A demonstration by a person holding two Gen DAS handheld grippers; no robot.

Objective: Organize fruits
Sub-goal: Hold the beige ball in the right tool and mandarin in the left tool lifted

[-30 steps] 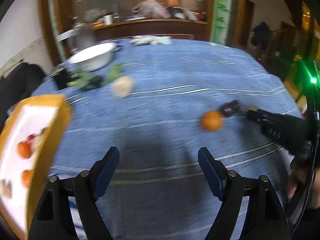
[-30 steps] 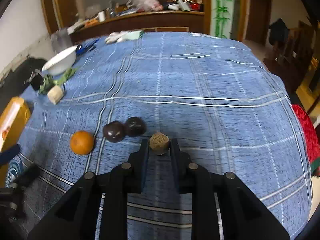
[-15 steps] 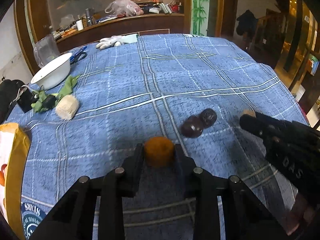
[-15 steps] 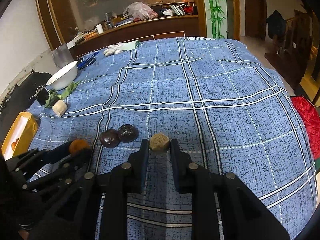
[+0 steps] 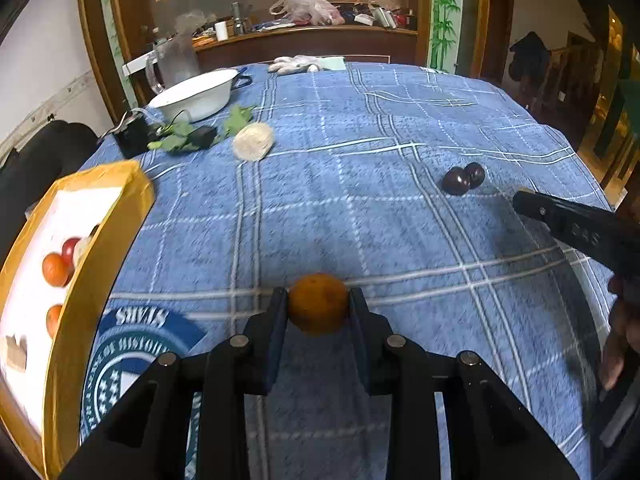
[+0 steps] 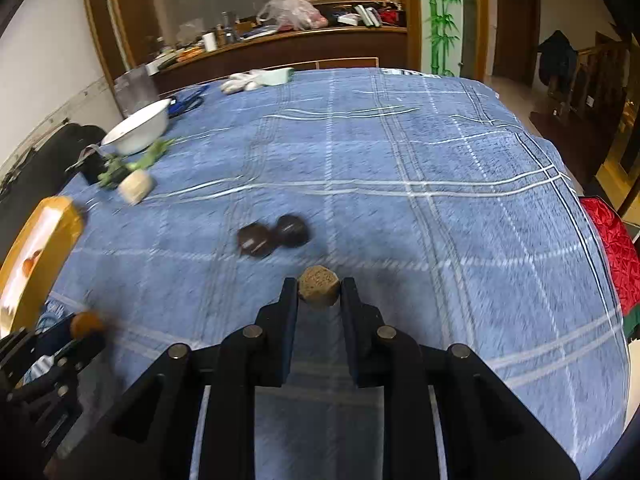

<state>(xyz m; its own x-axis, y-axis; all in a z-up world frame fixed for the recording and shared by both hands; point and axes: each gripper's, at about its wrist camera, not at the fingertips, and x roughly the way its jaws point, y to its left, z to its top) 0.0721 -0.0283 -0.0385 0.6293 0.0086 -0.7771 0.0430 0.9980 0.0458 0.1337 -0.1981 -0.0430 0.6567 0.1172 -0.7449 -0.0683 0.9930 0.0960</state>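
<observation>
Left wrist view: the left hand-held gripper (image 5: 319, 309), low centre of the frame, is closed on an orange (image 5: 319, 308) and holds it above the blue checked tabletop (image 5: 400, 208). The yellow box (image 5: 96, 264) at the left edge already holds several fruits, while two dark plums (image 5: 463, 178) lie at the right.

Right wrist view: the right hand-held gripper (image 6: 319, 292), low centre, is clamped on a small brown lumpy fruit (image 6: 319, 291); the plums (image 6: 273, 236) sit just above and left of it. The step in hand looks like carrying; next, both fruits need bringing left over the box (image 6: 38, 256) and releasing
</observation>
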